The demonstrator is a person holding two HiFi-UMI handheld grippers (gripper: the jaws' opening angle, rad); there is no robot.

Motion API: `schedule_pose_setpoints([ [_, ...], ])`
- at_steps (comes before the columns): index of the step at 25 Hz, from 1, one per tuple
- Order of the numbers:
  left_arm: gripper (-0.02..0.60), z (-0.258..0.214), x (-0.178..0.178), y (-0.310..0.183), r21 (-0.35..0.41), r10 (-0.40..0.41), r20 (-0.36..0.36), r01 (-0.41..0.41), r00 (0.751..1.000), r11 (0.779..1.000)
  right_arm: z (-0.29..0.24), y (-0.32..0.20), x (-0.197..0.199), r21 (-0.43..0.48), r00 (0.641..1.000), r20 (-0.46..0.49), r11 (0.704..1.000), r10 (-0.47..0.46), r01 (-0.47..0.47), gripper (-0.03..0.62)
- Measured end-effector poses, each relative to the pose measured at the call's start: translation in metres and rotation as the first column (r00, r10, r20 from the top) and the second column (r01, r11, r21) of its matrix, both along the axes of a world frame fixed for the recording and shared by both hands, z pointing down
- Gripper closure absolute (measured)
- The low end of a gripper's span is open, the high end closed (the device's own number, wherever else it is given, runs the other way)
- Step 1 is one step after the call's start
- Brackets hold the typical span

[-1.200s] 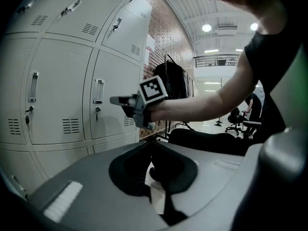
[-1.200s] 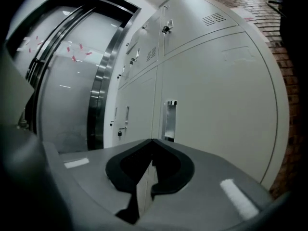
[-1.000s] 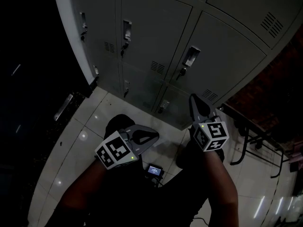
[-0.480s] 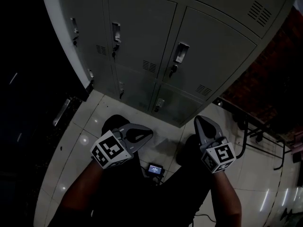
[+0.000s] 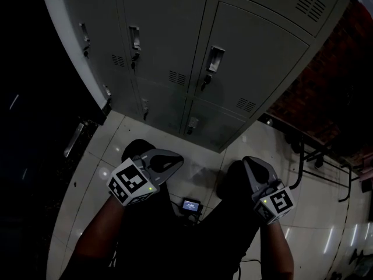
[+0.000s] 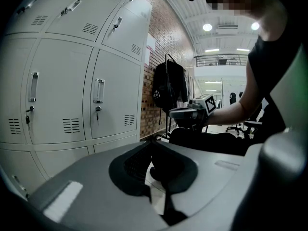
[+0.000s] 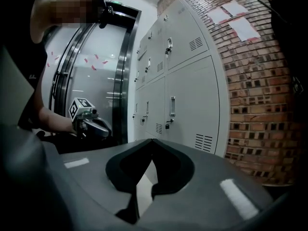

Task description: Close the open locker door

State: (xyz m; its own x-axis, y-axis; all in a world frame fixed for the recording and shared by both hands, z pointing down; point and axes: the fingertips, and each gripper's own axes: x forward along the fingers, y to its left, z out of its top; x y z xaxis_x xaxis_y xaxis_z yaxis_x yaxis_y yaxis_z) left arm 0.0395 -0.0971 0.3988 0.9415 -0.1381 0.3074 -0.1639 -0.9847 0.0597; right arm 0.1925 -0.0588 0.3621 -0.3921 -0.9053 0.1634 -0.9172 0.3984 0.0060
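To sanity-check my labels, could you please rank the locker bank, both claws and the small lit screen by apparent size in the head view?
1. The locker bank, by far the largest.
2. The left claw and the right claw: they look alike, so not ranked apart.
3. The small lit screen, smallest.

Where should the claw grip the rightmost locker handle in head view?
I'd take the handle at its upright bar, jaws closing from left and right, coming straight at the door face. It's tall and narrow, and the key hangs just below, so stay high.
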Motion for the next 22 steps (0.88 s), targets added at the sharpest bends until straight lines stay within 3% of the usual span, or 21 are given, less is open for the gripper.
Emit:
schedule_pose_setpoints([
  [7,0.569,0.0,0.0,0.0,0.001,0.0,0.004,0.0,1.0,1.0,0.006,0.015,-0.014,0.007,0.994,0.018,0.994,-0.11,0.109,0.592],
  [22,0.569,0.0,0.002,0.001,0.004,0.005,0.007,-0.005,1.0,1.0,0.011,0.015,-0.014,0.001,0.995,0.025,0.995,-0.101,0.101,0.592],
])
